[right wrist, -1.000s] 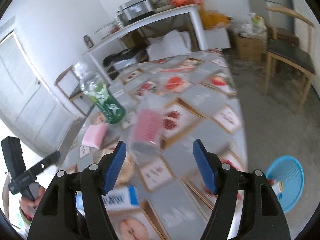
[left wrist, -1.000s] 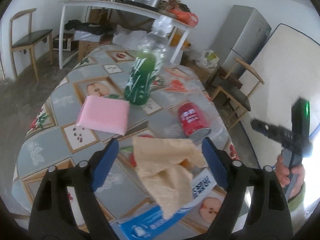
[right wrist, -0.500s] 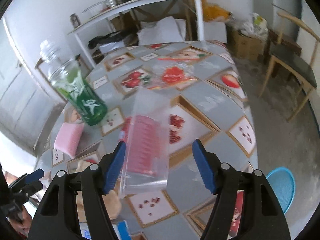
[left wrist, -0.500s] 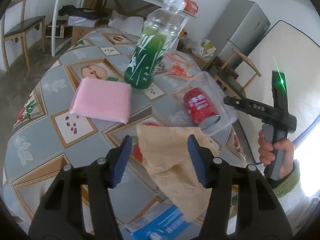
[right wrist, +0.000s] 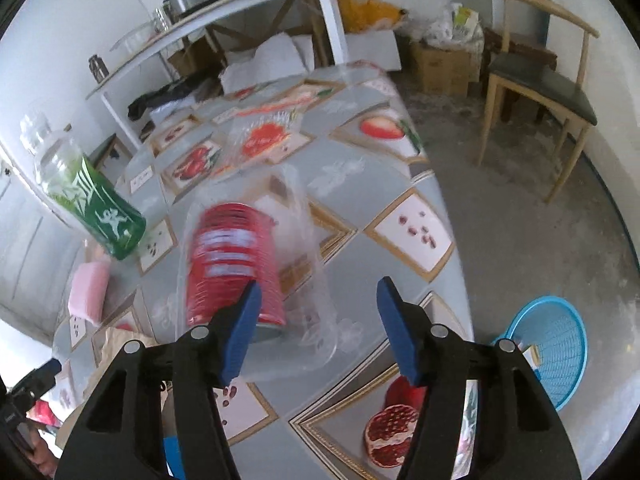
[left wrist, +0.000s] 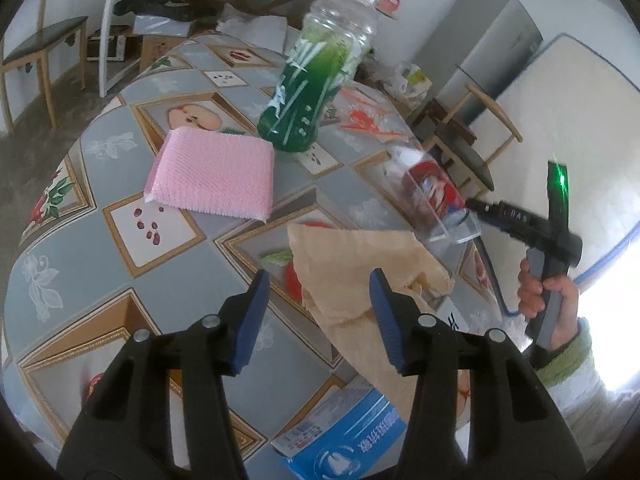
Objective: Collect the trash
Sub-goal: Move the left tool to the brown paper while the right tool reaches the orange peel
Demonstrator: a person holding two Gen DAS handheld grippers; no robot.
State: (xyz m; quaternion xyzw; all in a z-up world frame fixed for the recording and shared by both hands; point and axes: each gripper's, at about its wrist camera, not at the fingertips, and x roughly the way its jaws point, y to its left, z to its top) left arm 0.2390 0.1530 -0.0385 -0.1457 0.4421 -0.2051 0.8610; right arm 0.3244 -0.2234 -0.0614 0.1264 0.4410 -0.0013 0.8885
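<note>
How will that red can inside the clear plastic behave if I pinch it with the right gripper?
The red can lies on its side, so it will probably roll. The clear plastic around it looks thin and slick; the right gripper, now open, may slip.

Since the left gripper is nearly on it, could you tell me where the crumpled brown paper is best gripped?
Grip the brown paper at its raised, folded ridge nearest the left gripper, coming straight down from above. It lies loosely crumpled, partly over the blue box, so the standing fold probably gives the open fingers something to pinch, where the flat edges would not.
</note>
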